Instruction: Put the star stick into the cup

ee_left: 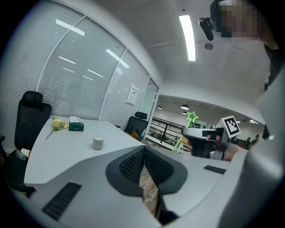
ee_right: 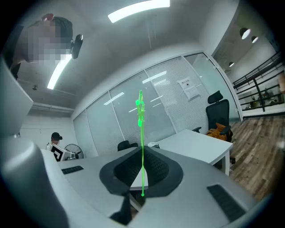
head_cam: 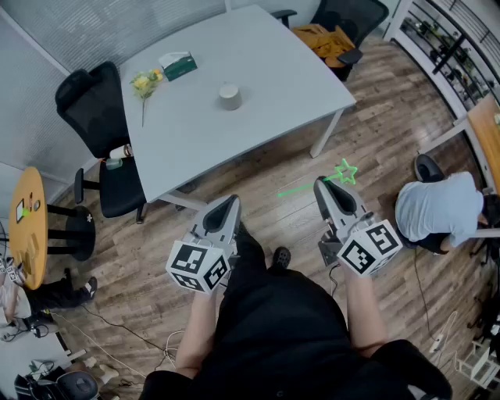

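Note:
The green star stick (head_cam: pixel 337 176) is clamped in my right gripper (head_cam: pixel 326 187), which is shut on its thin shaft. In the right gripper view the star stick (ee_right: pixel 141 129) stands upright out of the jaws, star end at the top. The grey cup (head_cam: pixel 229 96) stands on the white table (head_cam: pixel 273 70), well ahead of both grippers. My left gripper (head_cam: pixel 227 209) is shut with nothing in it, held over the floor beside the right one. The left gripper view shows the cup (ee_left: pixel 98 142) on the table, and the star stick (ee_left: pixel 190 119) to the right.
A green tissue box (head_cam: pixel 178 66) and a yellow flower (head_cam: pixel 144 83) lie on the table's far left. A black chair (head_cam: pixel 98 117) stands at its left side, another chair (head_cam: pixel 344 23) beyond it. A person in a light shirt (head_cam: pixel 437 209) crouches on the floor at the right.

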Demonstrator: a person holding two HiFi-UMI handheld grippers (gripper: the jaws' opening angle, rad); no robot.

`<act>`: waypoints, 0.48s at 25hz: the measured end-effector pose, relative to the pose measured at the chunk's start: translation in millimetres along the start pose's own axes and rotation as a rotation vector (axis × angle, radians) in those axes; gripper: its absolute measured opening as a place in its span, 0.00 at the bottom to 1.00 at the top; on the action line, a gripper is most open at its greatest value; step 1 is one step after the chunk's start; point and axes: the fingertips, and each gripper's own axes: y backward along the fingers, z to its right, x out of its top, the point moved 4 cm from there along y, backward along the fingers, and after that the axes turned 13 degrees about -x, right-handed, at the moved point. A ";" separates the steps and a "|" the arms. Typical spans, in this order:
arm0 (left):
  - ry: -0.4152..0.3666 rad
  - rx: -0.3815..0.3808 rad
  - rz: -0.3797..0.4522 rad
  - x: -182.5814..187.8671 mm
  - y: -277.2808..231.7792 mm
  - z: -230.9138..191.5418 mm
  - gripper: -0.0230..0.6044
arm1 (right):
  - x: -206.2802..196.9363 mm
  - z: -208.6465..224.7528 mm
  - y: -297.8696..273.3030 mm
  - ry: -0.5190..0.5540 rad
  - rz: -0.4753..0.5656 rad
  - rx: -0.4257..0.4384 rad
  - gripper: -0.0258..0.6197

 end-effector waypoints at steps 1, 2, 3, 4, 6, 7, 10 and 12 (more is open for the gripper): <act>0.000 0.000 0.003 0.8 0.5 0.9 0.04 | 0.6 -0.2 1.7 0.003 0.002 0.001 0.07; 0.000 0.000 0.006 1.4 1.0 1.9 0.04 | 1.2 -0.4 3.4 0.006 0.004 0.001 0.07; 0.000 -0.001 0.008 1.8 1.5 3.2 0.04 | 1.8 -0.6 5.4 0.008 0.007 0.002 0.07; -0.001 -0.001 0.010 1.9 1.9 4.9 0.04 | 2.4 -0.7 7.7 0.009 0.009 0.002 0.07; -0.002 0.000 0.013 1.6 2.3 9.9 0.04 | 3.2 0.3 12.7 0.011 0.011 0.004 0.07; -0.003 0.001 0.015 1.1 2.6 13.0 0.04 | 3.5 1.0 15.5 0.012 0.011 0.005 0.07; -0.004 0.009 0.018 -1.7 3.4 21.9 0.04 | 3.6 3.2 24.0 0.022 0.014 0.004 0.07; -0.003 0.015 0.015 -4.6 4.1 25.3 0.04 | 2.7 5.2 27.3 0.026 0.017 -0.005 0.07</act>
